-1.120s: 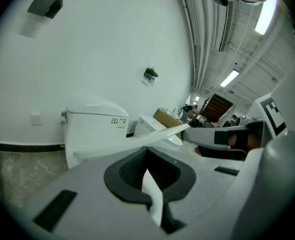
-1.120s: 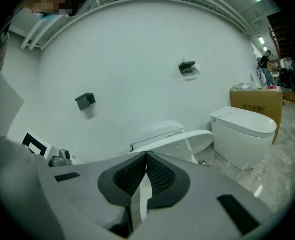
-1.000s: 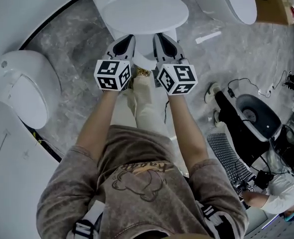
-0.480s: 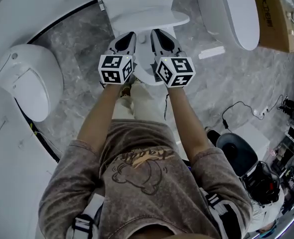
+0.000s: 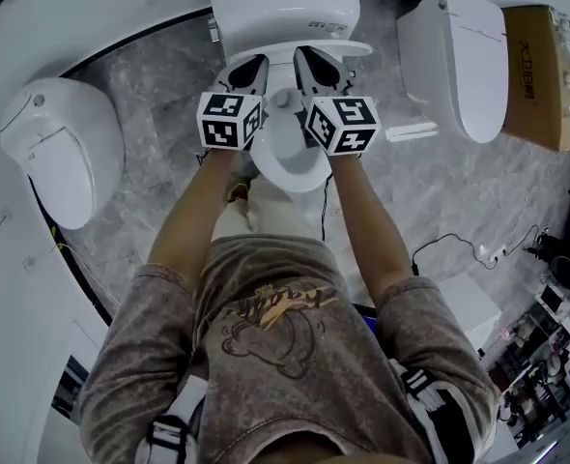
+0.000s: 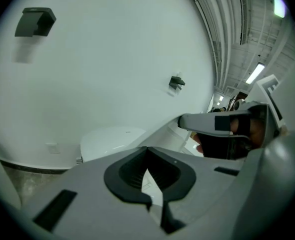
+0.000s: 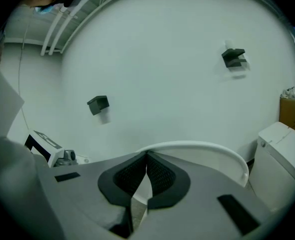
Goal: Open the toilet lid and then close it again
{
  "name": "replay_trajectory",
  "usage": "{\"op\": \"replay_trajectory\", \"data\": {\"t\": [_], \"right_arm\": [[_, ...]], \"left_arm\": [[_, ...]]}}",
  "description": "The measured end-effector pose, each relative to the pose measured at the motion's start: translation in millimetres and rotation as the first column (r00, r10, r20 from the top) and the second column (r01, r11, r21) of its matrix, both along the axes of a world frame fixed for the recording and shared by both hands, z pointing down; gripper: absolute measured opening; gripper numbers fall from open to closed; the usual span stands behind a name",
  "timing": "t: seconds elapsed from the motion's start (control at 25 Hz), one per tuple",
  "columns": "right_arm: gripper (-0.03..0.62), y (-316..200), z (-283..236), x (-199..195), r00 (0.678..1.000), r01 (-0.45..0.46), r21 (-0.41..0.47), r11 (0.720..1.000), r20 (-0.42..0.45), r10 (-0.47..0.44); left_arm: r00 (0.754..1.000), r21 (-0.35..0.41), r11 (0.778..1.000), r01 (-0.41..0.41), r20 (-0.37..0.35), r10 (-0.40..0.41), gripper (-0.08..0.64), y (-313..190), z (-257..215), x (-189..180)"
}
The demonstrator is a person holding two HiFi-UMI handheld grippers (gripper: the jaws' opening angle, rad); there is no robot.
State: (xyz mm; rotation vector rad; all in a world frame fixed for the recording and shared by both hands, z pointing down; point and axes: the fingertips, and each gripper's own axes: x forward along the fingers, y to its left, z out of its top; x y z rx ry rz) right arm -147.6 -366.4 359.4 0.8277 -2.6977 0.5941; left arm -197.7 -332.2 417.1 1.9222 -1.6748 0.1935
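Note:
The white toilet (image 5: 285,3) stands against the curved wall at the top middle of the head view. Its lid (image 5: 314,48) is tilted well up, showing only as a thin edge, and the seat ring and bowl (image 5: 290,167) lie uncovered below it. My left gripper (image 5: 250,66) and right gripper (image 5: 312,63) sit side by side under the lid's front, both shut with nothing between the jaws. In the right gripper view the lid's rounded rim (image 7: 202,148) arches just beyond the shut right gripper (image 7: 146,156). The left gripper (image 6: 147,150) points at the toilet's back (image 6: 112,139).
A second toilet (image 5: 63,148) stands at the left and a third (image 5: 459,61) at the right, with a cardboard box (image 5: 541,75) beyond it. A cable (image 5: 459,245) and a white strip (image 5: 411,130) lie on the marble floor. Dark brackets (image 7: 97,104) hang on the wall.
The lid lay flat over the bowl a second ago and now stands tilted up with the bowl uncovered. Both grippers moved up the picture toward the wall, under the lid.

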Motion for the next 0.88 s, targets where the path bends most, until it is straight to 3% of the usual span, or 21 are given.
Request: {"op": "replay_trajectory", "data": {"t": [0.52, 0.88], "right_arm": [[0.027, -47.5, 8.8, -32.7, 1.000, 0.024, -0.006, 1.000, -0.001, -0.024], [0.028, -27.8, -1.6, -10.7, 1.000, -0.002, -0.003, 1.000, 0.015, 0.002]], "left_arm": [[0.999, -0.025, 0.999, 0.039, 0.021, -0.038, 0.009, -41.9, 8.1, -31.8], [0.997, 0.077, 0.997, 0.031, 0.073, -0.037, 0.011, -32.9, -26.4, -32.4]]}}
